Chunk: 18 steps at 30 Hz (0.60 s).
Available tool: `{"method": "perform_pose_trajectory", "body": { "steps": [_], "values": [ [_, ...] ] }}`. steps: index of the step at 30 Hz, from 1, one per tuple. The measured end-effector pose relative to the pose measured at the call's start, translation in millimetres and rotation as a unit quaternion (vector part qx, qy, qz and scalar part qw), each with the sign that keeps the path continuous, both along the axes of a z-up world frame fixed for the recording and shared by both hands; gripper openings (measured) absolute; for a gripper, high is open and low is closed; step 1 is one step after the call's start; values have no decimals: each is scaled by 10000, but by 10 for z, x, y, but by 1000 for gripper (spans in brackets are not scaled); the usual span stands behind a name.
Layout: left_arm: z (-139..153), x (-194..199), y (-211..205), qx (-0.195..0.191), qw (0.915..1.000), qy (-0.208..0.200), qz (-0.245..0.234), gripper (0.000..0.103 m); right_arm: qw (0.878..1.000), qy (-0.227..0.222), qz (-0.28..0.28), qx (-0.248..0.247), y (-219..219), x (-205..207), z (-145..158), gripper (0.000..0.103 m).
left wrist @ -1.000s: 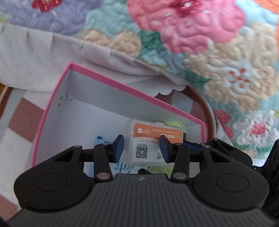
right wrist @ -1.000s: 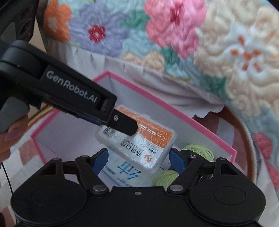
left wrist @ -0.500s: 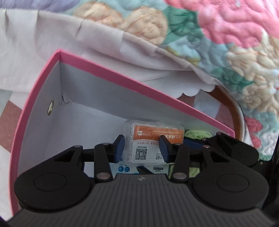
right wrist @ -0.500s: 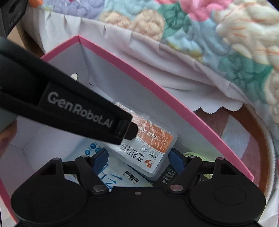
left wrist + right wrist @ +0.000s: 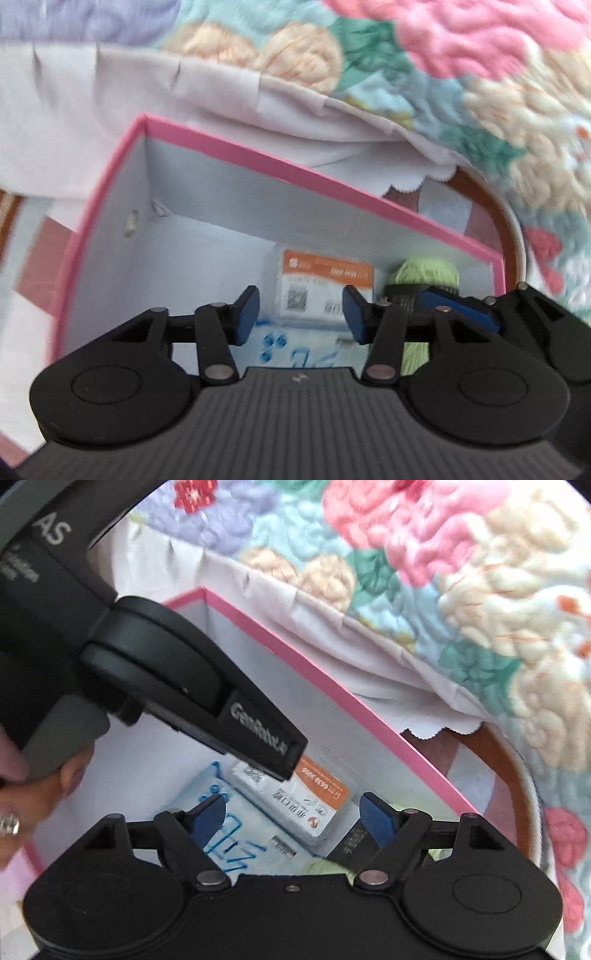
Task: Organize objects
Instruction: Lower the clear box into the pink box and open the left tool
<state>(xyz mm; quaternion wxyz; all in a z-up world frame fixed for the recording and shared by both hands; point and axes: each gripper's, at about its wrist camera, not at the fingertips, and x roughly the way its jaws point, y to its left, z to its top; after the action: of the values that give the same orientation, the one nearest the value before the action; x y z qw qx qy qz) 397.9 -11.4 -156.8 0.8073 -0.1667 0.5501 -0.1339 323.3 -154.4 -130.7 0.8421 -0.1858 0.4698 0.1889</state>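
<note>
A pink box [image 5: 314,173] with a white inside holds an orange-and-white packet [image 5: 325,291] lying on a white-and-blue pack [image 5: 295,350], beside green yarn [image 5: 428,273]. My left gripper [image 5: 301,314] is open just short of the packet, its fingers apart from it. In the right wrist view the packet [image 5: 314,801] lies free in the box [image 5: 332,690] on the blue-printed pack [image 5: 236,845]. My right gripper [image 5: 293,818] is open and empty over the box. The left gripper's body [image 5: 207,701] crosses above the packet.
A flowered quilt [image 5: 443,74] with a white cloth edge [image 5: 147,96] lies behind the box. A brown round rim [image 5: 517,775] curves at the right. A black band [image 5: 354,845] lies by the yarn. A hand [image 5: 44,775] holds the left gripper.
My left gripper has opened and let go of the packet, which now lies in the box. The left gripper has drawn back a little. The right gripper stays open.
</note>
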Motion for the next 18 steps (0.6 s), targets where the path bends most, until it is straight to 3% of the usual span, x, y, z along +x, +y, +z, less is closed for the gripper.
{"method": "perform_pose_trajectory", "body": {
  "steps": [2, 6, 8, 12, 18],
  "values": [
    [118, -103, -6, 248, 9995, -23, -172, 51, 9989, 120, -218, 404, -98, -98, 50, 83],
    [363, -358, 151, 92, 9995, 12, -290, 56, 9895, 461, -815, 1097, -355, -303, 132, 83],
    [491, -470, 173, 255, 9992, -69, -313, 58, 9840, 602, -1009, 1341, -440, -391, 226, 83],
    [761, -743, 343, 473, 9979, -74, -432, 63, 9781, 632, -1110, 1645, -517, -481, 450, 84],
    [1239, -1100, 428, 269, 9986, -261, -378, 67, 9816, 539, -832, 1630, -531, -727, 877, 84]
  ]
}}
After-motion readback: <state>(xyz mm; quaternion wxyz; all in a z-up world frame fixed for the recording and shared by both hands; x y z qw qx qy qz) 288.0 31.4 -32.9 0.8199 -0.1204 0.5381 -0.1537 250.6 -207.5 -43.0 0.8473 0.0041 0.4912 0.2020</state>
